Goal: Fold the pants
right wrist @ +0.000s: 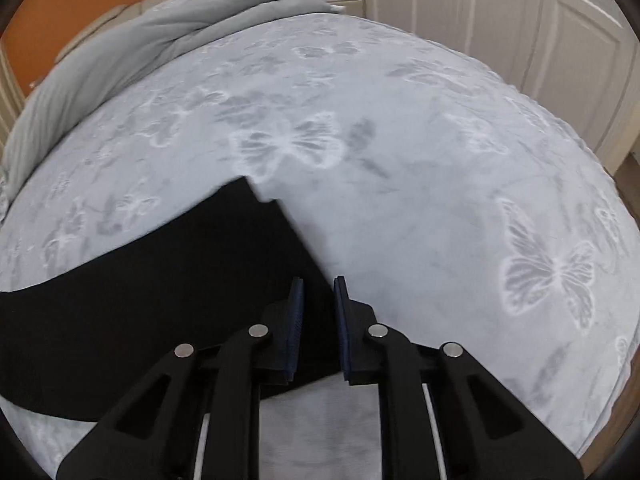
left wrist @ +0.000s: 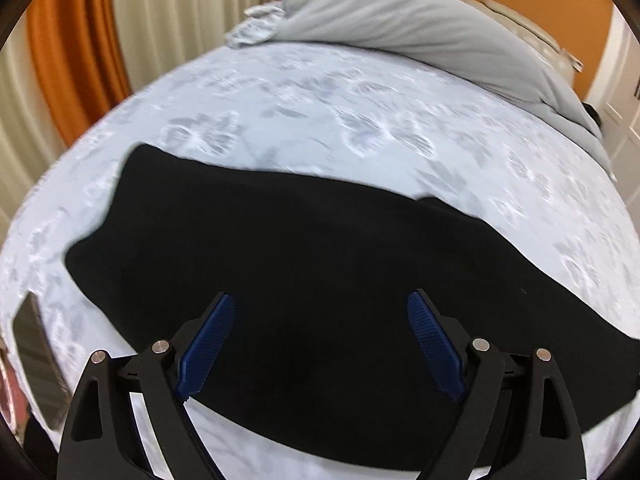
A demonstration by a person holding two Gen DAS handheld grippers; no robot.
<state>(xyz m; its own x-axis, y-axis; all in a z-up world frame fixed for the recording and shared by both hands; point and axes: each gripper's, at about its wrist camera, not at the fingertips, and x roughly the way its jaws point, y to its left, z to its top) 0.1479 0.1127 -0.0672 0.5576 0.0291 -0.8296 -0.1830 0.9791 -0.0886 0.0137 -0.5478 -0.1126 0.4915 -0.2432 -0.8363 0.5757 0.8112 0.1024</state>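
Black pants [left wrist: 304, 256] lie flat across a pale blue butterfly-print bedspread [left wrist: 360, 100]. My left gripper [left wrist: 320, 308] hovers over the middle of the pants with its blue pads [left wrist: 208, 344] wide apart and nothing between them. In the right wrist view the pants [right wrist: 160, 280] end in a straight edge with a stepped corner. My right gripper [right wrist: 318, 296] is over that edge near its lower end. Its blue-lined fingers [right wrist: 296, 320] stand a narrow gap apart with black cloth showing in the gap; I cannot tell if they pinch it.
A grey duvet [left wrist: 420, 28] is bunched along the head of the bed against a cream headboard [left wrist: 532, 28]. Orange and white curtains [left wrist: 72, 60] hang at the left. White panelled doors [right wrist: 500, 12] stand beyond the bed's right side. A dark flat object [left wrist: 36, 356] lies at the bed's left edge.
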